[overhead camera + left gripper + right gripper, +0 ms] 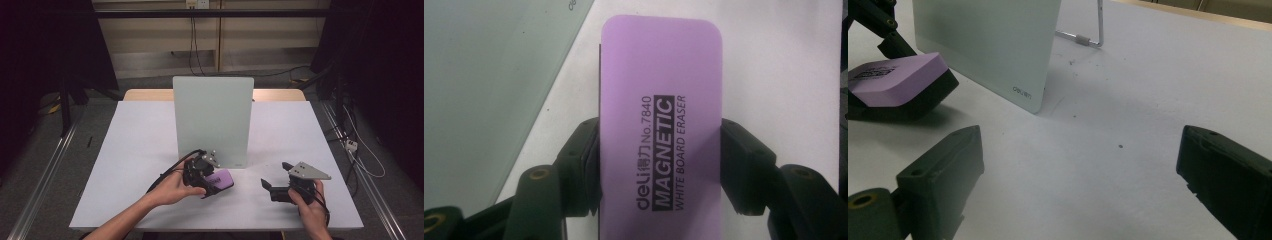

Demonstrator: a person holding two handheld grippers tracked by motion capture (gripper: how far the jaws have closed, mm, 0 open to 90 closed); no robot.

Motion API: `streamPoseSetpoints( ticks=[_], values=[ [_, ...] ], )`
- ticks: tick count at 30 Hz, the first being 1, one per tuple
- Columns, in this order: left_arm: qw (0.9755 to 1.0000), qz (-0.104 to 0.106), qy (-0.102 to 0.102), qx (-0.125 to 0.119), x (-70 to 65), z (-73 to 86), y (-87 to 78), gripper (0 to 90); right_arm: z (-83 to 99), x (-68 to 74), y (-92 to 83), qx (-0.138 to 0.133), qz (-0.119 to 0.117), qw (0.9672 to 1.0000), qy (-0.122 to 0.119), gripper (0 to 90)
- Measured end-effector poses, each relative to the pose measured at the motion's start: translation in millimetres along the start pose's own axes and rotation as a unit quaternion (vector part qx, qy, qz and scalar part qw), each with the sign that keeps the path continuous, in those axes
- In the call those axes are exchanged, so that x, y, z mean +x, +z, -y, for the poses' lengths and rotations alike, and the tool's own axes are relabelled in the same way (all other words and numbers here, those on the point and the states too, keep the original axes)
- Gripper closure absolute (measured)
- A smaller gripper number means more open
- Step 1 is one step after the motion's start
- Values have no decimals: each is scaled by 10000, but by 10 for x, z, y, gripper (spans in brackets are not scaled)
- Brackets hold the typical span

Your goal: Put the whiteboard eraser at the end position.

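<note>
A purple magnetic whiteboard eraser (659, 115) with a black felt base is clamped between the jaws of my left gripper (212, 184), which is shut on its long sides. The eraser (222, 180) hovers low over the white table, just in front of the upright glass whiteboard (213, 120). In the right gripper view the eraser (898, 82) shows at the left, tilted, next to the board's lower corner (993, 50). My right gripper (267, 186) rests near the table's front right, held by a hand, open with nothing between its jaws (1078, 175).
The white table (130, 150) has free surface to the left and right of the board. A metal wire stand (1093, 30) props the board from behind. Cables and dark frames stand on the floor beyond the table.
</note>
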State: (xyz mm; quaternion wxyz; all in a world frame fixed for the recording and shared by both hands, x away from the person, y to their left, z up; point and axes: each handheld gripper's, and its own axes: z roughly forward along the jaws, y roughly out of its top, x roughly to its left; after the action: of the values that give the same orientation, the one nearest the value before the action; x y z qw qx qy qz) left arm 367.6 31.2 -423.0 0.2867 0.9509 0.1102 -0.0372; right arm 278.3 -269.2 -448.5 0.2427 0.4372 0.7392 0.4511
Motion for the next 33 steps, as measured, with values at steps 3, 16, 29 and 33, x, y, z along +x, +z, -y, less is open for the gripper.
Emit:
streamPoseSetpoints(
  ticks=[3,16,29,33],
  values=[
    [10000,-3,-5,-39,-10,9,43,407,-1,-2,-1,-1,-1,10000,6,50],
    [10000,37,-32,48,10,32,152,392,0,0,-1,0,-11,10000,0,50],
    [9999,27,-128,-47,25,43,162,231,-1,-1,5,-2,-8,10000,4,50],
    [9996,-143,-177,-160,17,31,121,130,0,-4,3,2,-7,10000,8,50]
  ],
)
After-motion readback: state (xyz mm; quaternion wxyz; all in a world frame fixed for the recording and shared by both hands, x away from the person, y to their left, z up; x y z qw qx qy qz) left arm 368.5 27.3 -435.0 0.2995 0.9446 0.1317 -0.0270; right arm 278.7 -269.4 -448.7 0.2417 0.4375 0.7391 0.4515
